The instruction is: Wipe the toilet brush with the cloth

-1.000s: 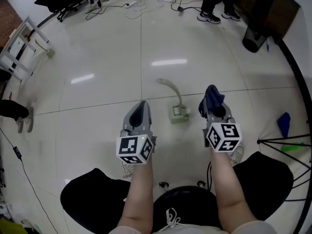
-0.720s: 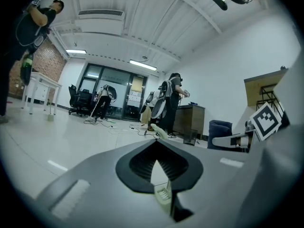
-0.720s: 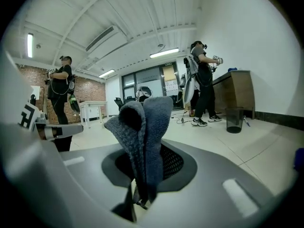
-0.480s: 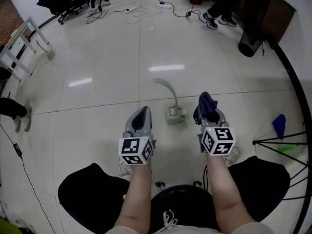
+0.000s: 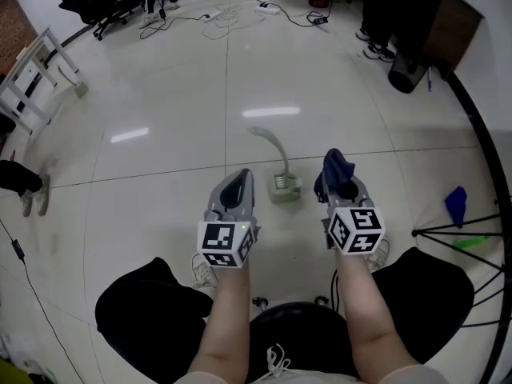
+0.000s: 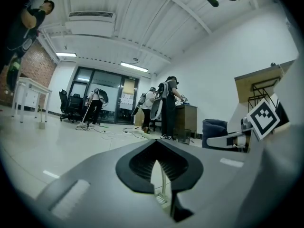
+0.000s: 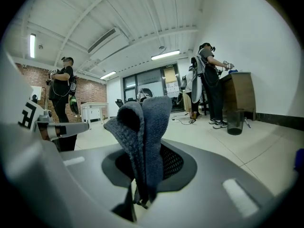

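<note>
A pale toilet brush (image 5: pixel 282 184) lies on the tiled floor, its curved handle running away to the upper left. It sits between and just ahead of my two grippers. My left gripper (image 5: pixel 238 178) hovers left of the brush, shut with nothing in it. In the left gripper view (image 6: pixel 155 161) the brush (image 6: pixel 161 191) shows through the thin slit below the tips. My right gripper (image 5: pixel 342 184) is to the right of the brush, shut on a dark blue cloth (image 5: pixel 336 165). The cloth (image 7: pixel 142 137) stands up in folds between the jaws.
A blue rag (image 5: pixel 456 202) and black stand legs (image 5: pixel 460 232) are at the right. A dark bin (image 5: pixel 404 70) and a person's shoes (image 5: pixel 374 50) are at the back right, with cables (image 5: pixel 240 10) at the back. A white rack (image 5: pixel 32 74) stands at the left.
Both grippers have edged slightly forward, and the right one still holds the cloth. The people at the back have stepped to the right. The brush has not moved on the floor.
</note>
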`<state>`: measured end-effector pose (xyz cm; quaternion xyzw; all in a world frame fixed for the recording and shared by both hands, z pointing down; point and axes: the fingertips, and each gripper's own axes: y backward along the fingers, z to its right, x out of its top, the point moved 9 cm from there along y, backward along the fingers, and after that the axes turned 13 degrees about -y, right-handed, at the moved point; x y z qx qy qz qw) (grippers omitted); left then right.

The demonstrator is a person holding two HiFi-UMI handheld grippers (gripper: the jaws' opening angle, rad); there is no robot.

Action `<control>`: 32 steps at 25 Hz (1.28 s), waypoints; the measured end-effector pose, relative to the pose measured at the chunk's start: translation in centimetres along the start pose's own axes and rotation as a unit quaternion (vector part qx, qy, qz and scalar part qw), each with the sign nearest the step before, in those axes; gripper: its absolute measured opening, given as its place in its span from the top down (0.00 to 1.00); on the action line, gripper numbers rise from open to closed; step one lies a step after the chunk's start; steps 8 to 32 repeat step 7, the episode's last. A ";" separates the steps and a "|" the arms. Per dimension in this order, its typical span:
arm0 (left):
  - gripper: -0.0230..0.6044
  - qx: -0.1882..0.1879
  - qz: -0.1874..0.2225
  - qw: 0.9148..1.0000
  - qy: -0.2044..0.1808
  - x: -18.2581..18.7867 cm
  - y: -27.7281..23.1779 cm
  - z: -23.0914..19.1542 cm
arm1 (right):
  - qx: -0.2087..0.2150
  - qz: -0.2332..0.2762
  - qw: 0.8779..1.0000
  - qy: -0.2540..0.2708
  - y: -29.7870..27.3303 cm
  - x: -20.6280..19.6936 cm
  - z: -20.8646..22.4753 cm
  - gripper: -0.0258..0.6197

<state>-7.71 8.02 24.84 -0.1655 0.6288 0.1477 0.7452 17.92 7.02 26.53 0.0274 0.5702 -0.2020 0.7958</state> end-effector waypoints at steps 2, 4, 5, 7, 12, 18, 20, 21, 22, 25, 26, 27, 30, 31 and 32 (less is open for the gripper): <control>0.95 -0.001 0.001 1.000 0.002 0.0 0.1 0.0 | 0.000 -0.002 1.000 -0.004 0.0 -0.1 0.2 0.85; 0.95 0.000 0.003 1.000 0.007 -0.1 0.2 -0.1 | 0.001 -0.003 1.000 -0.008 0.1 -0.3 0.2 0.85; 0.95 0.001 0.004 1.000 0.009 -0.2 0.3 -0.1 | 0.002 -0.004 1.000 -0.007 0.1 -0.4 0.2 0.85; 0.95 0.001 0.006 1.000 0.011 -0.2 0.3 -0.1 | 0.003 -0.004 1.000 -0.006 0.2 -0.5 0.1 0.85; 0.95 0.001 0.006 1.000 0.011 -0.2 0.3 -0.1 | 0.003 -0.004 1.000 -0.006 0.2 -0.5 0.1 0.85; 0.95 0.001 0.006 1.000 0.011 -0.2 0.3 -0.1 | 0.003 -0.004 1.000 -0.006 0.2 -0.5 0.1 0.85; 0.95 0.001 0.006 1.000 0.011 -0.2 0.3 -0.1 | 0.003 -0.004 1.000 -0.006 0.2 -0.5 0.1 0.85; 0.95 0.001 0.006 1.000 0.011 -0.2 0.3 -0.1 | 0.003 -0.004 1.000 -0.006 0.2 -0.5 0.1 0.85; 0.95 0.001 0.006 1.000 0.011 -0.2 0.3 -0.1 | 0.003 -0.004 1.000 -0.006 0.2 -0.5 0.1 0.85; 0.95 0.001 0.006 1.000 0.011 -0.2 0.3 -0.1 | 0.003 -0.004 1.000 -0.006 0.2 -0.5 0.1 0.85; 0.95 0.001 0.006 1.000 0.011 -0.2 0.3 -0.1 | 0.003 -0.004 1.000 -0.006 0.2 -0.5 0.1 0.85; 0.95 0.001 0.006 1.000 0.011 -0.2 0.3 -0.1 | 0.003 -0.004 1.000 -0.006 0.2 -0.5 0.1 0.85; 0.95 0.001 0.006 1.000 0.011 -0.2 0.3 -0.1 | 0.003 -0.004 1.000 -0.006 0.2 -0.5 0.1 0.85; 0.95 0.001 0.006 1.000 0.011 -0.2 0.3 -0.1 | 0.003 -0.004 1.000 -0.006 0.2 -0.5 0.1 0.85; 0.95 0.001 0.006 1.000 0.011 -0.2 0.3 -0.1 | 0.003 -0.004 1.000 -0.006 0.2 -0.5 0.1 0.85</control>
